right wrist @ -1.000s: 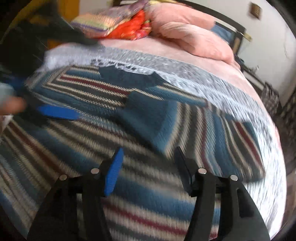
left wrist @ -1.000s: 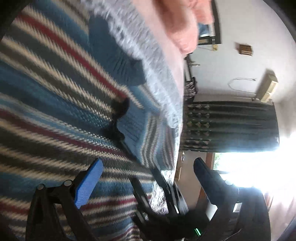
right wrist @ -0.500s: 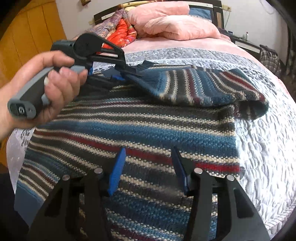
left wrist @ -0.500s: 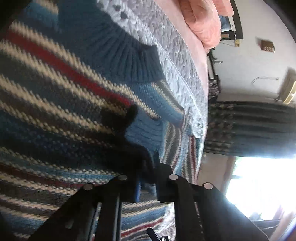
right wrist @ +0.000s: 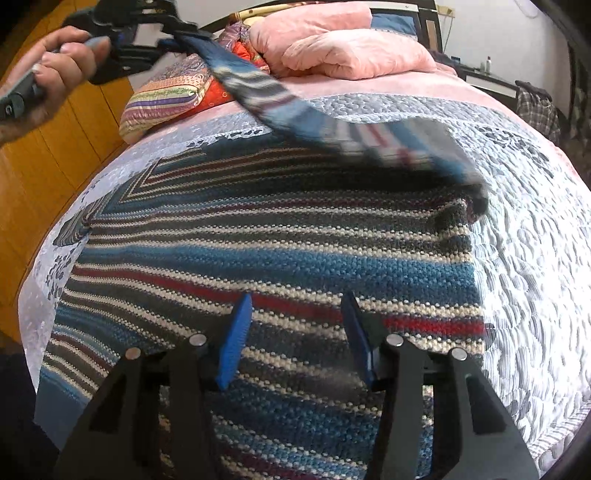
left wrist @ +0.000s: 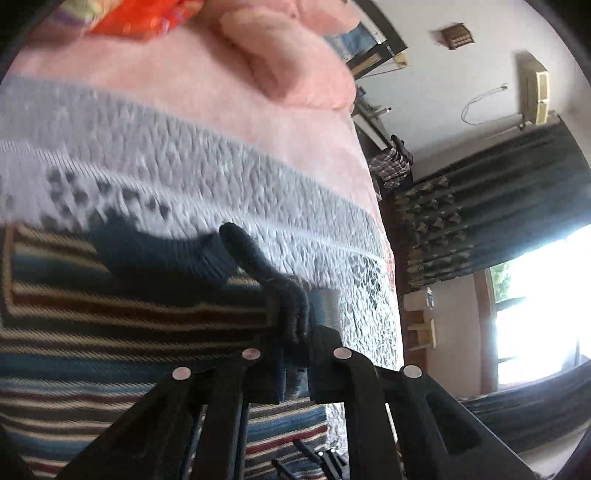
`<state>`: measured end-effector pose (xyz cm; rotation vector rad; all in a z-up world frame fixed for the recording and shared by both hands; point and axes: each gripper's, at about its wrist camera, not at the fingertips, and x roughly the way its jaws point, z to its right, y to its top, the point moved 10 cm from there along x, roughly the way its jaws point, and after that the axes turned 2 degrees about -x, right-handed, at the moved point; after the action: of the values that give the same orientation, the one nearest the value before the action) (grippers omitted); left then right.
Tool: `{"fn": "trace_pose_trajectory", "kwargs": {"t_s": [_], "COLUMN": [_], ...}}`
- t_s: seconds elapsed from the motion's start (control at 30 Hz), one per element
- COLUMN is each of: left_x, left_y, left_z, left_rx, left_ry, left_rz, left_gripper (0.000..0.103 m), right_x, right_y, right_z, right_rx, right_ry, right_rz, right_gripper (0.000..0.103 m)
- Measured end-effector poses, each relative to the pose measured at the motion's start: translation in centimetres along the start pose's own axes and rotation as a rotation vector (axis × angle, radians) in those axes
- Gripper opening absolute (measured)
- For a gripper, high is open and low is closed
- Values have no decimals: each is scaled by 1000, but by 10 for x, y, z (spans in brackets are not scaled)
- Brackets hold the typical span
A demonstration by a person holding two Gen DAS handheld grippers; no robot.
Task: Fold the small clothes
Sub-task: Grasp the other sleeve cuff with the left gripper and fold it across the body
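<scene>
- Right wrist view: right gripper (right wrist: 295,339), fingers apart and empty, hovers over the striped sweater (right wrist: 258,258) on the bed (right wrist: 535,258).
- Farther off, left gripper (right wrist: 162,27) clamps the lifted sleeve (right wrist: 314,118); it likely needs laying across the body next.

place: home bedroom | bed: grey-white quilted bedspread (right wrist: 524,258), pink pillows (right wrist: 354,51) against dark headboard (right wrist: 424,14) | walls: wood panelling (right wrist: 55,155), dark patterned curtain (left wrist: 491,218) beside bright window (left wrist: 539,310) | clutter: possibly clothes on side furniture (left wrist: 391,170), blurred
</scene>
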<state>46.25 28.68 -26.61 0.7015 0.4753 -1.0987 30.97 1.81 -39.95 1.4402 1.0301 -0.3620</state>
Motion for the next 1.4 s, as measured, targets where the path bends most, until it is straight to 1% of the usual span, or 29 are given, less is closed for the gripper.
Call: {"fn": "trace_pose_trajectory", "kwargs": {"t_s": [0.13, 0.27, 0.3, 0.43, 0.53, 0.6, 0.67, 0.73, 0.77, 0.8, 0.83, 0.87, 0.9, 0.93, 1.0, 1.03, 1.07, 1.13, 1.17, 1.23, 1.3, 1.33, 1.37, 1.4], "left_x": [-31, -56, -59, -58, -49, -37, -25, -16, -19, -29, -44, -54, -62, -60, -42, -31, -18, -6, -5, -17, -40, -55, -81, -103], "left_y": [13, 12, 11, -2, -17, -30, -44, -56, -60, -60, -55, -51, -48, -48, -52, -55, -59, -64, -68, -73, -76, -76, -77, -78], "left_z": [-13, -46, -53, -104, -148, -181, -213, -234, -241, -241, -234, -224, -206, -192, -176, -175, -183, -210, -224, -232, -239, -246, -255, -263], "left_rx": [24, 11, 4, -55, -107, -141, -158, -208, -217, -202, -176, -159, -144, -141, -141, -151, -172, -220, -261, -299, -323, -334, -344, -351], "left_ry": [31, 64, 69, 104, 138, 182, 263, 299, 347, 412, 448, 429, 358, 283, 161, 132, 144, 218, 213, 146, 118, 102, 89, 87], "left_rz": [26, 53, 55, 52, 35, 8, -22, -64, -57, -19, 51, 108, 169, 180, 131, 106, 83, 61, 61, 77, 113, 142, 189, 227], "left_gripper": [8, 8, 8, 8, 8, 8, 9, 12, 21, 22, 31, 51, 58, 59, 59, 59, 58, 56, 49, 47, 50, 58, 64, 66], "right_x": [4, 4, 4, 3, 3, 4, 4, 4, 3, 0, -2, -5, -6, -7, -6, -6, -7, -12, -15, -20, -23, -23, -22, -22], "right_y": [4, 5, 5, 5, 5, 5, 4, 5, 6, 8, 10, 13, 16, 17, 18, 18, 18, 18, 18, 16, 14, 13, 12, 11], "right_z": [2, 1, 0, 0, -1, -1, -1, -3, -4, -6, -7, -9, -12, -14, -19, -22, -25, -30, -32, -34, -37, -39, -42, -47], "right_rx": [-2, -2, -2, -3, -5, -8, -11, -19, -23, -26, -25, -23, -21, -17, -16, -23, -35, -46, -47, -51, -44, -43, -45, -51], "right_ry": [5, 9, 10, 15, 15, 15, 14, 12, 11, 15, 19, 24, 31, 37, 45, 45, 42, 44, 45, 43, 48, 50, 53, 56], "right_rz": [-1, -1, -1, -1, -1, -4, -8, -12, -11, -5, 2, 9, 14, 15, 9, 4, 1, -4, -7, -15, -31, -39, -46, -52], "right_gripper": [50, 50, 50, 50, 50, 50, 50, 50, 50, 50, 50, 50, 50, 50, 50, 50, 50, 50, 50, 51, 52, 52, 52, 52]}}
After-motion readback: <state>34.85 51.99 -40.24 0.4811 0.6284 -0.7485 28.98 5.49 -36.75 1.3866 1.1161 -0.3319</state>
